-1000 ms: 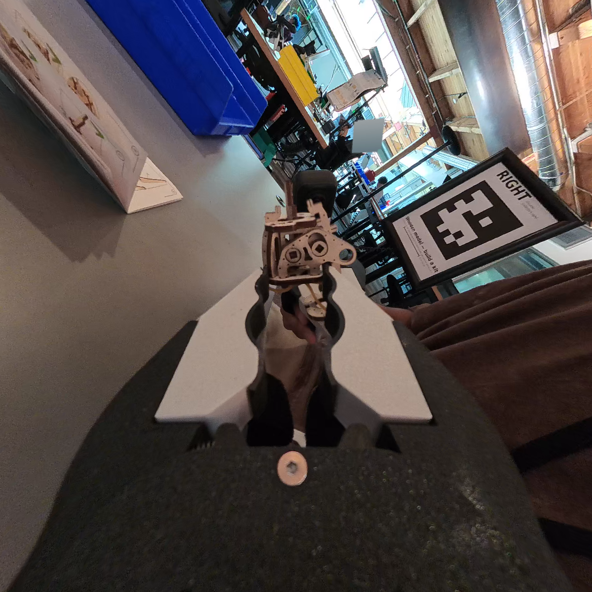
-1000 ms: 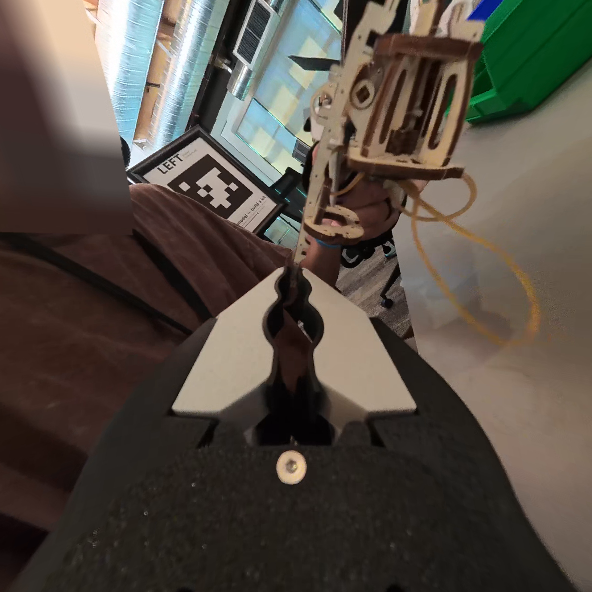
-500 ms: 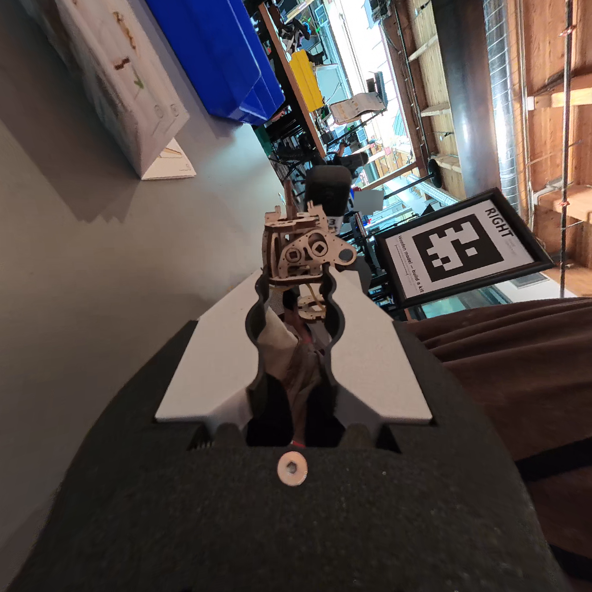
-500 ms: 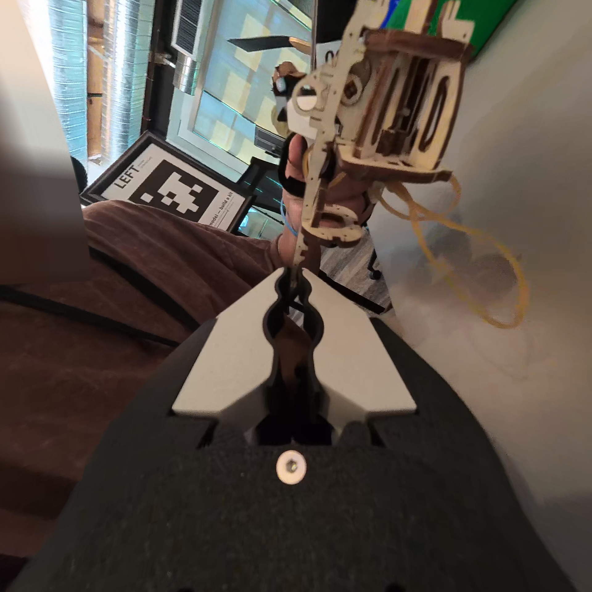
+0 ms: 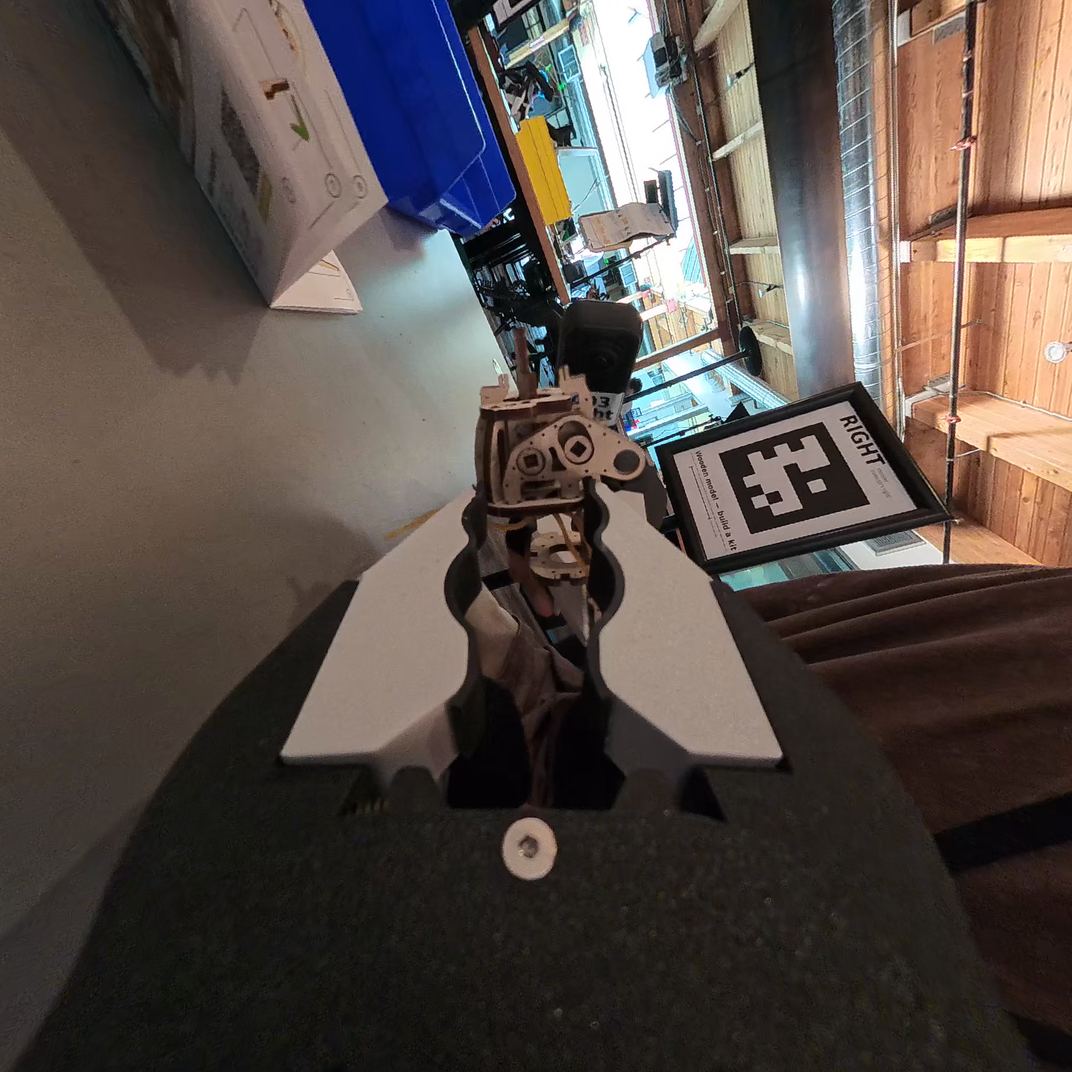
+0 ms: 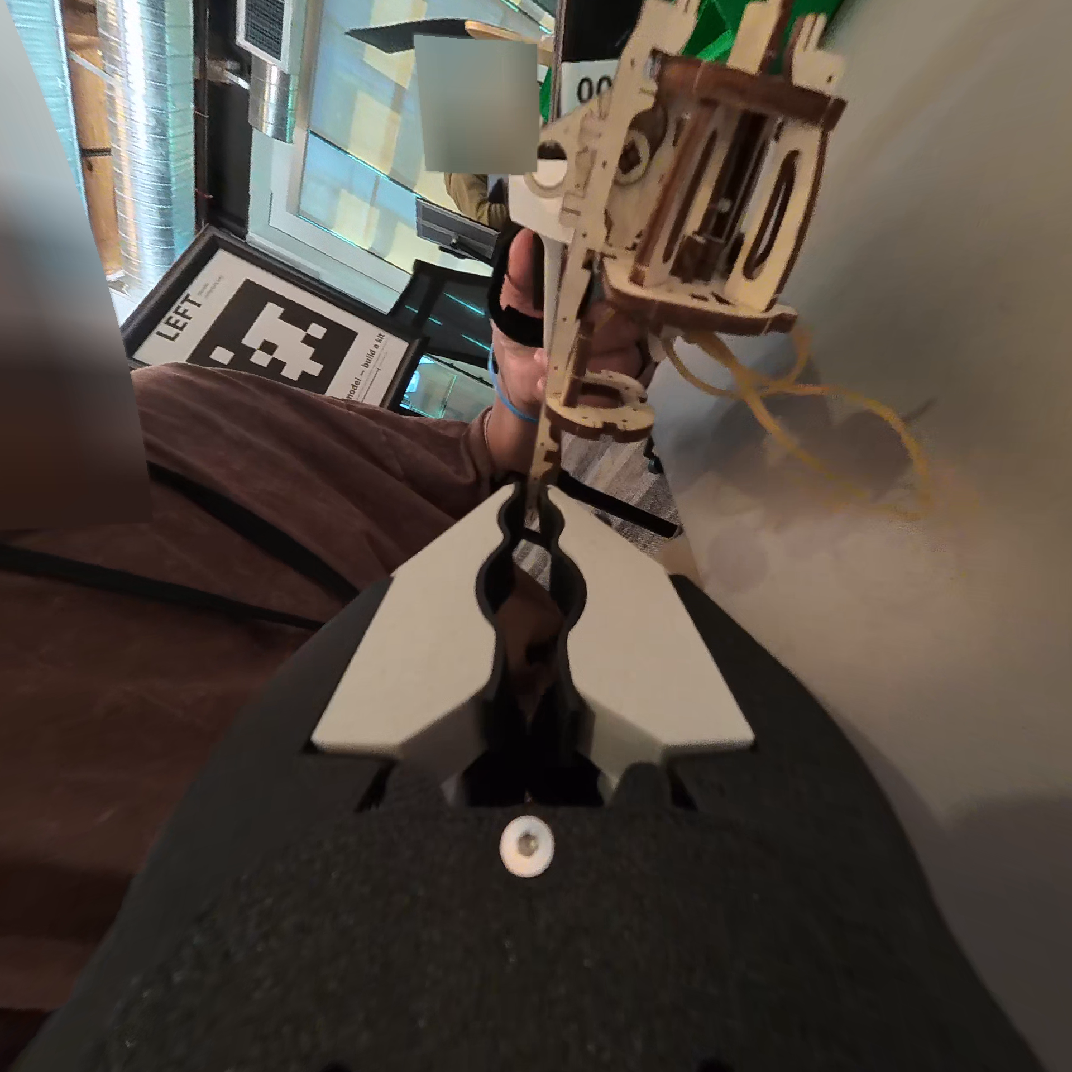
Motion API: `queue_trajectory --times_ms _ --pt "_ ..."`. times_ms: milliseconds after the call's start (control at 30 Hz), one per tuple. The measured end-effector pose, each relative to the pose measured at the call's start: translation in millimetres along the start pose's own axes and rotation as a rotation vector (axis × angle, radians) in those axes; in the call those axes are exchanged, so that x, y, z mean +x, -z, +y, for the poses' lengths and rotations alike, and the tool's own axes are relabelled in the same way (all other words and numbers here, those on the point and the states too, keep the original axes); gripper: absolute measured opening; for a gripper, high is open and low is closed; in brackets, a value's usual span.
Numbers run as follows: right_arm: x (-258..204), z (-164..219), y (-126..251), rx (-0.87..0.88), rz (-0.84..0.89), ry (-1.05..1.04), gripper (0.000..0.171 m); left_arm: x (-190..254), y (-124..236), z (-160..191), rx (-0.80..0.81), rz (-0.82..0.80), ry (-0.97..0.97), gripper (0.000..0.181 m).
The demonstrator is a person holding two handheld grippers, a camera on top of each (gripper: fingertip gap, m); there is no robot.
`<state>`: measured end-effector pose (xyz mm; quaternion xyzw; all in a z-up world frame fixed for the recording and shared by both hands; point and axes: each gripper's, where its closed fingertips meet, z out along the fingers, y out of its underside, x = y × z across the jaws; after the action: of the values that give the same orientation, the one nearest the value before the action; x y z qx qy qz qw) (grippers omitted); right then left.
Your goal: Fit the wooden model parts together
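Note:
A laser-cut wooden model point(image 5: 545, 458), a boxy frame with gear plates, is held in the air between both grippers. My left gripper point(image 5: 536, 510) is shut on the frame's lower end, with the jaws spread to its width. In the right wrist view the model point(image 6: 696, 203) stands above my right gripper point(image 6: 532, 499), which is shut on a thin wooden strip point(image 6: 545, 441) that hangs from it. Yellow rubber bands point(image 6: 841, 417) dangle from the model. A person's hand point(image 6: 516, 348) shows behind the strip.
The grey table point(image 5: 174, 464) lies to the left. On it are an instruction booklet point(image 5: 261, 145) and blue bins point(image 5: 406, 104). A framed marker sign point(image 5: 795, 481) stands close by, and another sign point(image 6: 272, 342) shows in the right wrist view. A brown sleeve point(image 5: 928, 667) is at the right. About 8 cm separates my left fingertips from my right.
Both grippers have turned together with the model still held. The table, the booklet and the signs have swung round in both views. The rubber bands have swayed.

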<state>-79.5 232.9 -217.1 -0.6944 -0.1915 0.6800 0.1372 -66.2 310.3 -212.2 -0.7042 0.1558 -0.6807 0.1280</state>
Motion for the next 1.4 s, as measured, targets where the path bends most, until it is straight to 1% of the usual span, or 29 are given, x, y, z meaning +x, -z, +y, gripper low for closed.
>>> queue_trajectory --times_ms 133,300,467,733,867,967,1133,1233,1400 --pt "2 0 -1 0.004 0.003 -0.011 0.004 1 -1 1 -0.002 0.005 -0.004 0.031" --pt "10 -2 4 0.034 0.046 -0.044 0.004 -9 1 -2 0.011 -0.060 -0.032 0.031" --pt "26 -2 6 0.035 0.156 -0.036 0.004 -15 0 -4 0.024 -0.113 -0.056 0.031" --pt "22 -2 5 0.028 0.113 -0.056 0.004 -10 -1 -4 0.023 -0.075 -0.049 0.032" --pt "19 -2 2 0.017 0.104 -0.068 0.004 -8 -2 -3 0.028 -0.042 -0.010 0.031" --pt "19 -5 2 0.031 0.107 -0.094 0.005 -7 -2 -5 0.038 -0.016 0.021 0.031" --pt "17 -11 5 0.057 0.102 -0.093 0.006 -7 -2 -5 0.035 -0.015 0.023 0.031" --pt "16 -13 7 0.062 0.103 -0.099 0.010 -8 -2 -5 0.036 -0.017 0.026 0.031" --pt "14 -15 7 0.069 0.104 -0.108 0.021 -10 -1 -6 0.040 -0.022 0.024 0.031"
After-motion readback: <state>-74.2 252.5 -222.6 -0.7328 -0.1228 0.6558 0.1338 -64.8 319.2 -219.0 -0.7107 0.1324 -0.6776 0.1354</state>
